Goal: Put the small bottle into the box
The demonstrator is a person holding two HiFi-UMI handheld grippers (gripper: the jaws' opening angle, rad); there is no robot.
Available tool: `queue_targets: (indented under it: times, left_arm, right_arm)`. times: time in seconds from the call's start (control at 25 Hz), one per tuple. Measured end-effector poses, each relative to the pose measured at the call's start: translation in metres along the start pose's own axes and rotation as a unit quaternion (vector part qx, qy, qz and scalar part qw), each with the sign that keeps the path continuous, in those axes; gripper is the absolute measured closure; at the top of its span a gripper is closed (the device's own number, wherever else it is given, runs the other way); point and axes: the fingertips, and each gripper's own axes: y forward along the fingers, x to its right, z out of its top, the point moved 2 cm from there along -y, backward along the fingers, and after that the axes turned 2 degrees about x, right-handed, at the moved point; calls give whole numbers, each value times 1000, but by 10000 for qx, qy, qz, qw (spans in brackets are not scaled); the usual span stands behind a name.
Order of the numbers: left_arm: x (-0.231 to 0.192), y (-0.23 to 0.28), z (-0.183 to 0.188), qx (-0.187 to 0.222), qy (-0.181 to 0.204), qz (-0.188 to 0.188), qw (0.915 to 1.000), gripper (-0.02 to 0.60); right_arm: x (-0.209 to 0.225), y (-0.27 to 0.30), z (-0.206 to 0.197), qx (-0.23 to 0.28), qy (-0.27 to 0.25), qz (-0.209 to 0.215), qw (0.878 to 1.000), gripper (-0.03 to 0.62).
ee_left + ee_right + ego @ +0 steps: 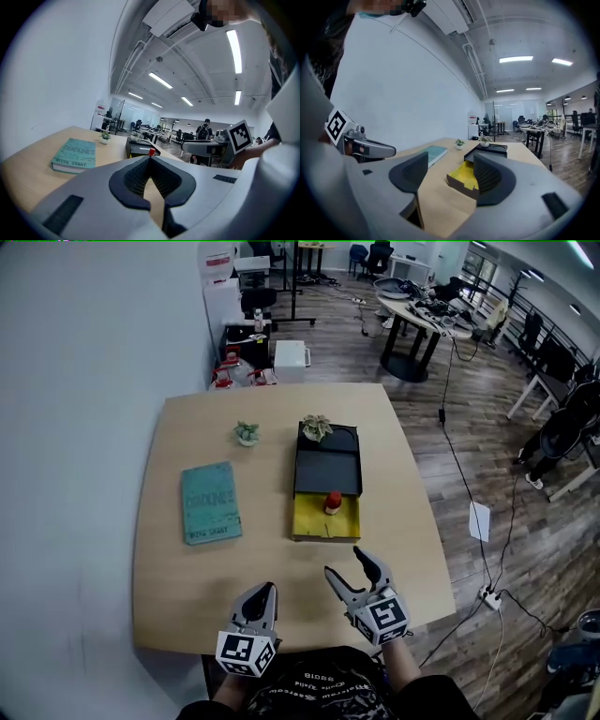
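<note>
Tongs on both sides sit low over the near edge of the bench (178,606), close in front of your body. Your left tongs (265,588) are closed: in the left gripper view (150,158) the two ribbed pads meet at their tips and nothing is caught between them. Your right tongs (344,562) stand open, and in the right gripper view (451,159) only bare bench top and the near corner of the box (461,180) show in the gap, so they grip nothing. The small bottle (333,502), with its red cap, stands upright inside the yellow open part of the box (312,519), toward the far end of that part and close to the edge of the black cover (325,470). From the left gripper view you see only the red cap (151,152) poking up just above the closed tips, with the box (138,149) behind it; both tongs are well apart from the bottle. One small potted plant (317,427) sits on the far end of the black cover, and a second potted plant (247,433) stands on the bench to the left of the box. A teal book (211,502) lies flat on the bench farther left, apart from the box.
</note>
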Motion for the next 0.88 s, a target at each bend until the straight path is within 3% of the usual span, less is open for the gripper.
queue_targets:
  times: [0.56, 0.88]
  left_arm:
    - [-1, -29, -24, -105, -2, -284, 9995, 577]
    - [-1, -32, -27, -136, 54, -352, 9993, 577]
  right_arm:
    - [-33, -48, -50, 61, 425, -981, 9942, 279]
    - [-44, -48, -48, -24, 108, -933, 9956, 281]
